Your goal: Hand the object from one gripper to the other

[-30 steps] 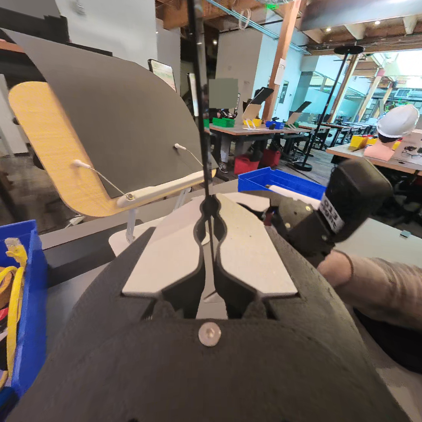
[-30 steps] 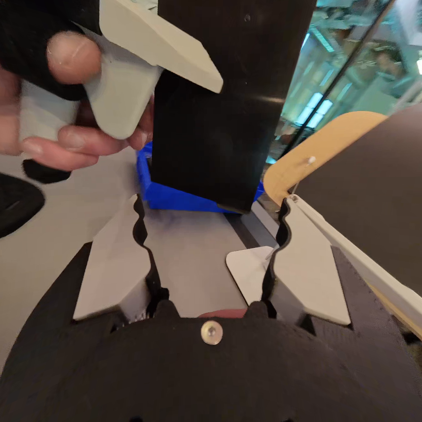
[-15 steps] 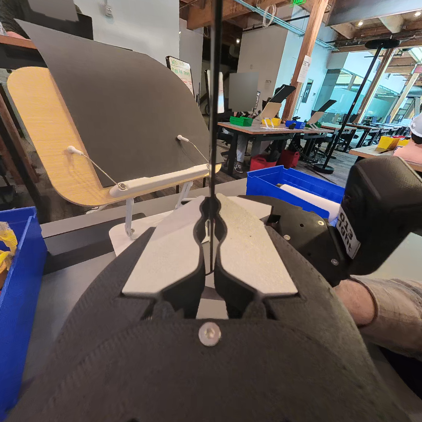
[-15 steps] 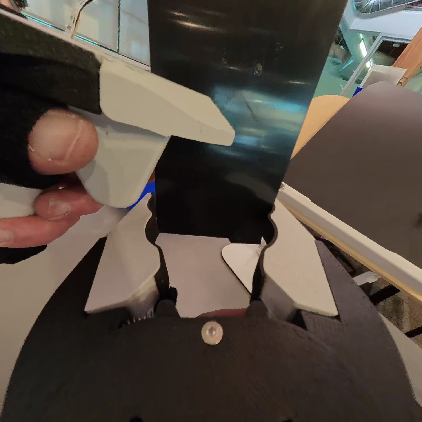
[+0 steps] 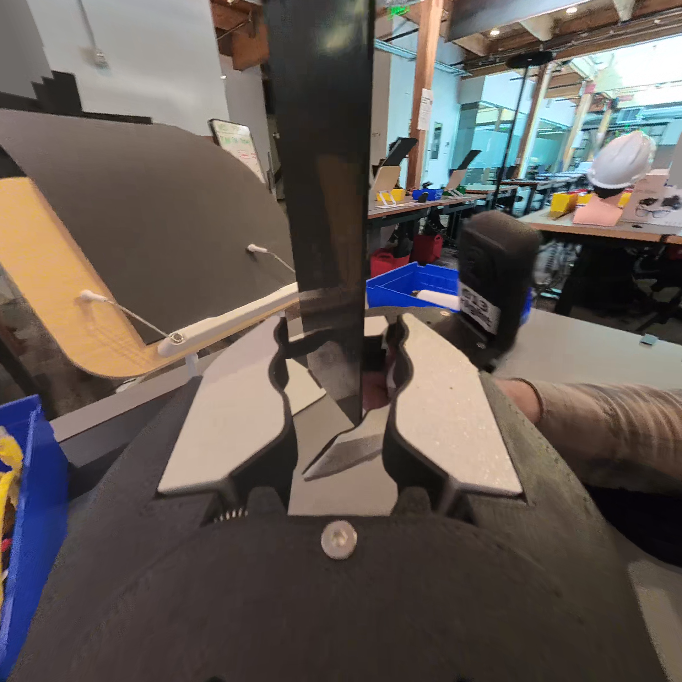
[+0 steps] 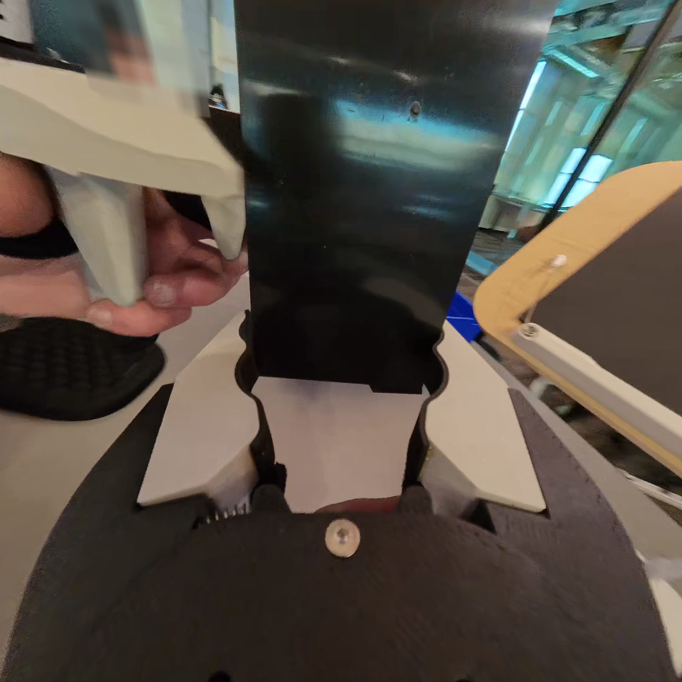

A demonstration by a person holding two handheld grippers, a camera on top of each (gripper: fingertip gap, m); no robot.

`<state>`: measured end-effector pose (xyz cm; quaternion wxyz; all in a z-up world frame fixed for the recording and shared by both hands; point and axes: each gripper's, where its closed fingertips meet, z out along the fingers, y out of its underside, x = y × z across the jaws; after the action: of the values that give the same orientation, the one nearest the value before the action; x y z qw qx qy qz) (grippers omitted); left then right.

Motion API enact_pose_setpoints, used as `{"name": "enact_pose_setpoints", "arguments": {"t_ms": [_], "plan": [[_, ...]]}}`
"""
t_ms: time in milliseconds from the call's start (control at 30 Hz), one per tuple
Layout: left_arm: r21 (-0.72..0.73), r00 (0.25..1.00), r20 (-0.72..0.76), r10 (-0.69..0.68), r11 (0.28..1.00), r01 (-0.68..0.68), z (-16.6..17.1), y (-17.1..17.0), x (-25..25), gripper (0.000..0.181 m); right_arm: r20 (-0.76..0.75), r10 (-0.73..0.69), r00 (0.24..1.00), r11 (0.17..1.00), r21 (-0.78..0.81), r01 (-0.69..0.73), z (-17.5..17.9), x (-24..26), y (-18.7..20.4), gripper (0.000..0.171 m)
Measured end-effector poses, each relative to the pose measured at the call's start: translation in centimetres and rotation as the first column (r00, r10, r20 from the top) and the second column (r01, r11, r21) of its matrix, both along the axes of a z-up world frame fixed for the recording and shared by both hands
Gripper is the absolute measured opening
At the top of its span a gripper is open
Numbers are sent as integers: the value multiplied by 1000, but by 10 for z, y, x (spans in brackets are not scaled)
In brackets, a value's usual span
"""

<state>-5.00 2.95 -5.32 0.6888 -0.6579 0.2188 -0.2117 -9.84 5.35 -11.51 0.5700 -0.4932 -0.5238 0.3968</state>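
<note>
Workbenches, blue bins and timber posts fill the open workshop behind a grey table (image 5: 590,354). At centre, a glossy black flat panel (image 6: 361,184) stands upright, its lower edge seated between the tips of the right gripper (image 6: 343,354), whose grey fingers press against both side edges and have it clamped. The left gripper (image 5: 337,343) has its jaws parted, with clear gaps on either side of the panel, which shows edge-on between them; nothing is in its grasp. From the right wrist camera that left gripper sits at nine o'clock, just beside the panel's edge, wrapped by a hand (image 6: 158,288). A tan-and-grey tilted board (image 5: 121,265) leans at ten o'clock; a blue bin (image 5: 409,284) lies at two o'clock.
</note>
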Motion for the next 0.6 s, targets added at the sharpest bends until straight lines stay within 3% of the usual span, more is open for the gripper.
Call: {"name": "enact_pose_setpoints", "arguments": {"t_ms": [133,300,400,600], "plan": [[-14,996,-7,-91,996,91,3,-18,-3,58,18,322,946,941,-110,-319,-5,11,-33,91],[-29,958,-15,-285,958,285,0,-40,6,68,-63,736,674,651,-206,-730,-3,53,-97,91],[-64,911,-28,-411,910,409,-11,-54,22,72,-85,853,515,481,-252,-840,-5,75,-123,91],[-77,851,-64,-521,853,517,-26,-68,50,55,-49,949,311,279,-330,-902,-23,95,-159,91]]}}
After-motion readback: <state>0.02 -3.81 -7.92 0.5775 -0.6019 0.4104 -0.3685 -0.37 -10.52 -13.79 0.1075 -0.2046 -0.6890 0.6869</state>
